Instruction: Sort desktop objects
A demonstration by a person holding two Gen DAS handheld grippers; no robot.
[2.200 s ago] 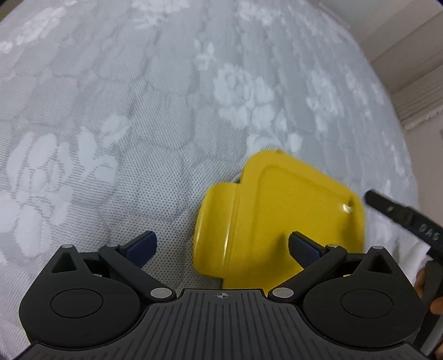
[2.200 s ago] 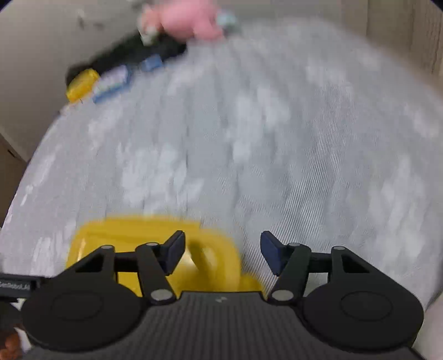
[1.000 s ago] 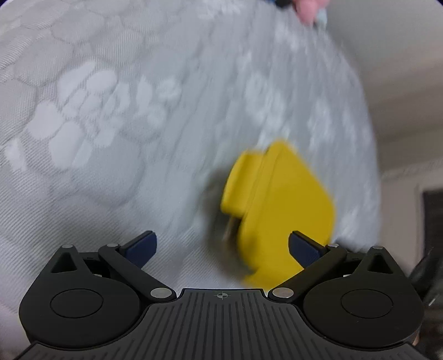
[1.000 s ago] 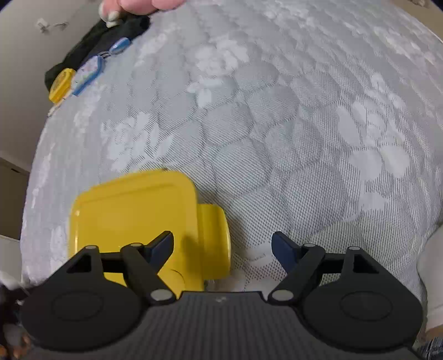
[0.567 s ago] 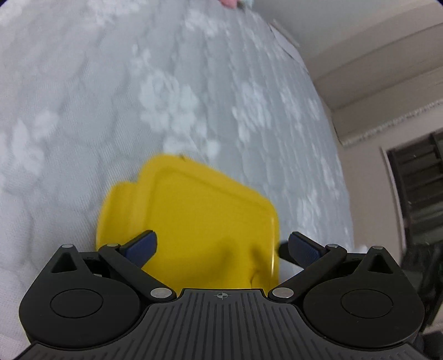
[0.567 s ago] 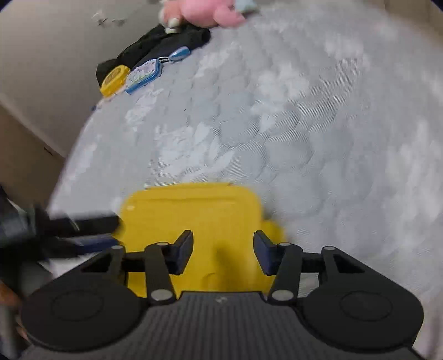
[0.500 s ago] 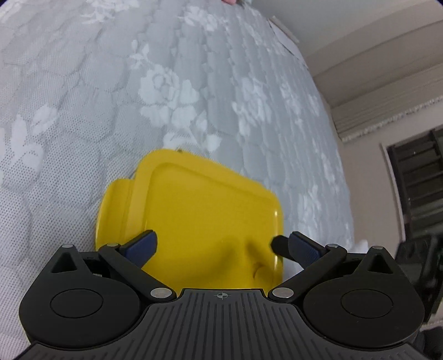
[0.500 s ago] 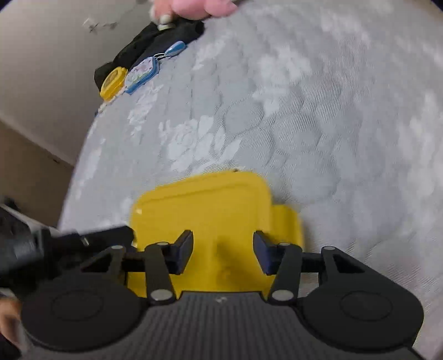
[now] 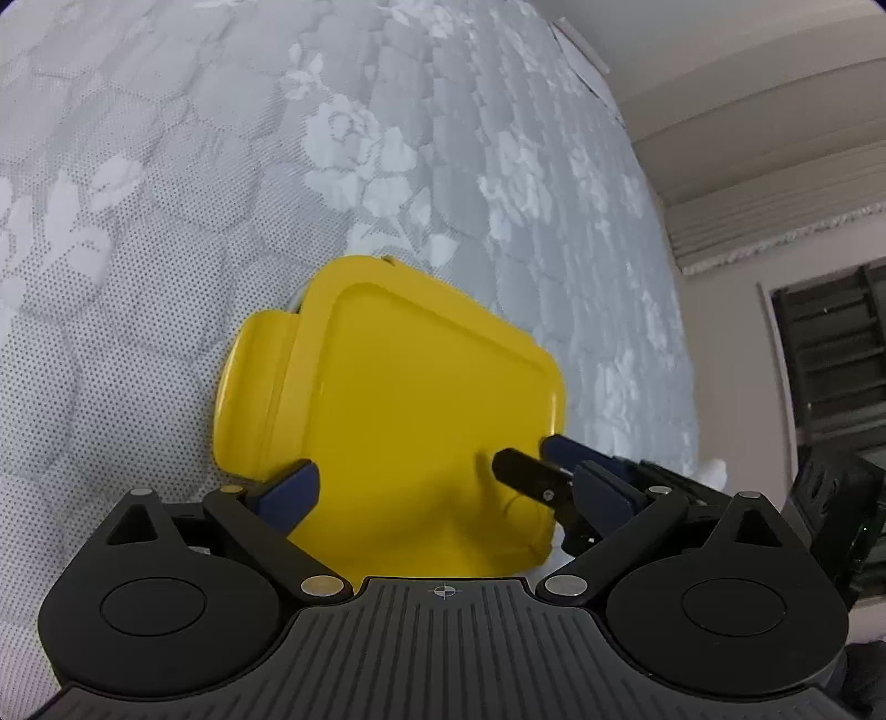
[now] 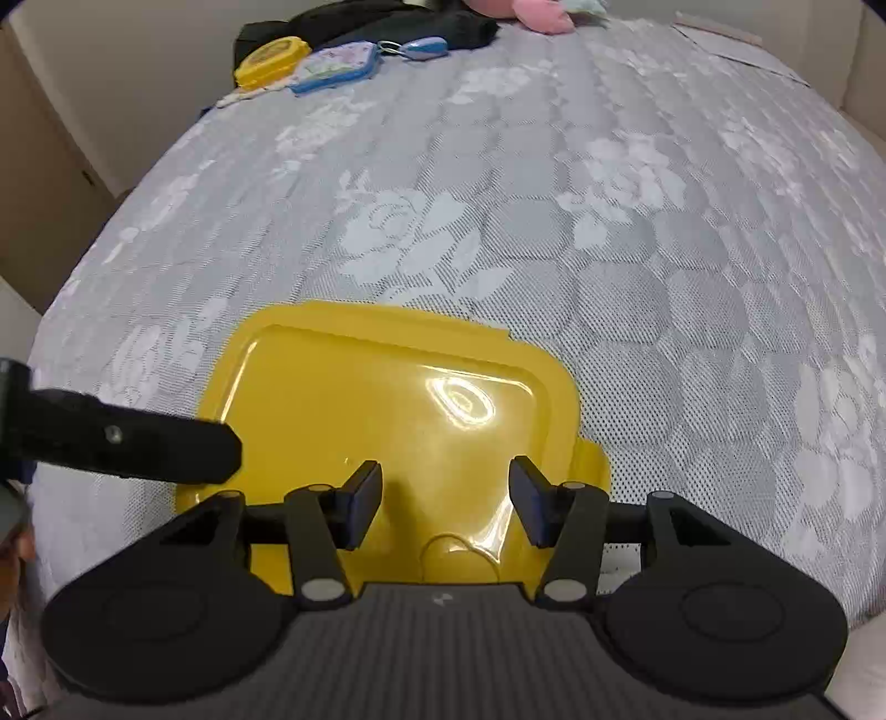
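**Both grippers over the yellow box lid**

The yellow box (image 10: 382, 421) lies flat on the grey floral bedspread (image 10: 609, 221), close to its near edge, with a latch tab (image 9: 249, 393) sticking out at 9 o'clock in the left wrist view. My right gripper (image 10: 446, 501) hangs just above the lid, its jaws opening and half spread, nothing between them. My left gripper (image 9: 443, 487) straddles the lid with its fingers released and wide, and I see no pad pressing on the plastic.

I judge the step is opening or lifting the box. To do it well, I should steady the body with one gripper and bring the other down on the tab, not the slick lid centre.

At 11 o'clock in the right view, well apart, lie a small yellow case (image 10: 271, 55), a blue pouch (image 10: 338, 66) and a pink toy (image 10: 531, 14).
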